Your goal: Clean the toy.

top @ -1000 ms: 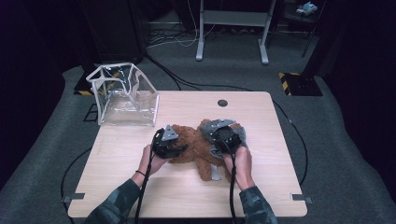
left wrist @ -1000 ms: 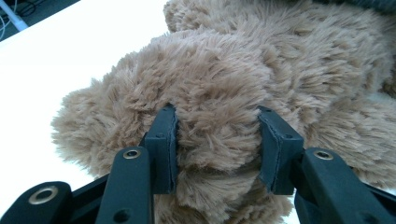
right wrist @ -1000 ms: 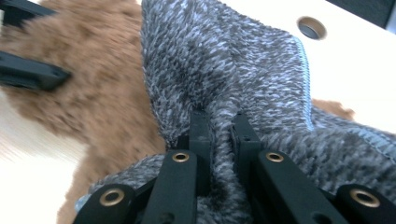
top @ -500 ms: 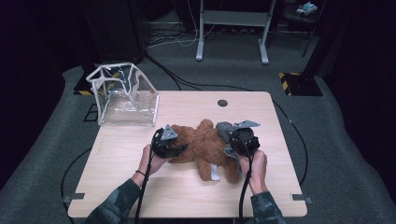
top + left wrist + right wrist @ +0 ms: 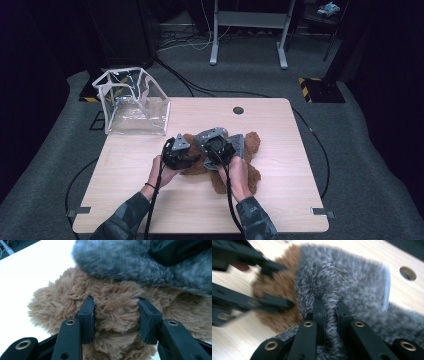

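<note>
Near the middle of the wooden table (image 5: 280,200), a brown plush toy (image 5: 250,175) is lying under a grey fuzzy cloth (image 5: 342,277). A tuft of brown fur is squeezed between the half-closed jaws of the left gripper (image 5: 116,315). The right gripper (image 5: 329,312) is pinched nearly shut on a fold of grey cloth. A clear bag (image 5: 132,102) sits at the far left corner.

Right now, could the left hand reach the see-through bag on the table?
Probably yes, but not yet: the left gripper is shut on the brown teddy. The clear bag stands apart at the table's far left corner, nothing between.
</note>
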Demonstrator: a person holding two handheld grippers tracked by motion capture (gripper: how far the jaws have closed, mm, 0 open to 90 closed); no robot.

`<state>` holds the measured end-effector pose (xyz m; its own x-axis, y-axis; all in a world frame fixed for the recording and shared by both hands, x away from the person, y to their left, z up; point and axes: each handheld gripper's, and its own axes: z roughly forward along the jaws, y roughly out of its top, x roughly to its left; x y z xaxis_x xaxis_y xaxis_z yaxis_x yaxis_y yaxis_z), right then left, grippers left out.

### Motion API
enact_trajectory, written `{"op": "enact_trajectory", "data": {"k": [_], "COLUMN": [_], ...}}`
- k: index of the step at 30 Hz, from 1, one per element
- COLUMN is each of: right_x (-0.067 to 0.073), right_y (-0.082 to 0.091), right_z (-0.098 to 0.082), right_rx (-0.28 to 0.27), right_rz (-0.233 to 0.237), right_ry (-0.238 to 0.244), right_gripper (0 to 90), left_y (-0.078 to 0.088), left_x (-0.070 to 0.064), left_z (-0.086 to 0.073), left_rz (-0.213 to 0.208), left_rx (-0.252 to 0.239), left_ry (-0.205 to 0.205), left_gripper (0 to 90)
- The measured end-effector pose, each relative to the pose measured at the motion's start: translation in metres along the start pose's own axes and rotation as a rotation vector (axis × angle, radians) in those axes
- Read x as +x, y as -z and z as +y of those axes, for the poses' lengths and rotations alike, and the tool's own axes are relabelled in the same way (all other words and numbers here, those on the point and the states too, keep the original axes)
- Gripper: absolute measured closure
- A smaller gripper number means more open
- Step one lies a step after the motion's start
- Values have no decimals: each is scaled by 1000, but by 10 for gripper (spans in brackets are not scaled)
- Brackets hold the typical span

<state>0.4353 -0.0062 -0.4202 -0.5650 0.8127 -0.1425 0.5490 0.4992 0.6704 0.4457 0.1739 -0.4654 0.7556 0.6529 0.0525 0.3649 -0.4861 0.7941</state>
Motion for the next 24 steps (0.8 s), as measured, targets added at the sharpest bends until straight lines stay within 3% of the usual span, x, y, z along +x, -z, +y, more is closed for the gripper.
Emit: {"op": "enact_trajectory", "data": {"k": [3,14,17,21,24], "right_x": [-8,-60,-69,-72,-60], "right_y": [6,40,43,47,56], "right_z": [-7,-48,-56,-61,-54], "right_rx": [-5,-23,-25,-32,-64], "right_rz": [9,-56,-97,-105,-91], "right_ry": [-48,-169,-186,-207,-186], "right_gripper": [824,825,824,822,821], "left_y": [0,0,0,0,0], "left_x": [0,0,0,0,1], "left_z": [0,1,1,1,0], "left_rz": [2,-2,1,5,0], "left_rx": [-2,5,-1,3,-2], "left_ry": [-3,-9,-6,-7,6], "left_gripper": [544,545,545,545,546]}}
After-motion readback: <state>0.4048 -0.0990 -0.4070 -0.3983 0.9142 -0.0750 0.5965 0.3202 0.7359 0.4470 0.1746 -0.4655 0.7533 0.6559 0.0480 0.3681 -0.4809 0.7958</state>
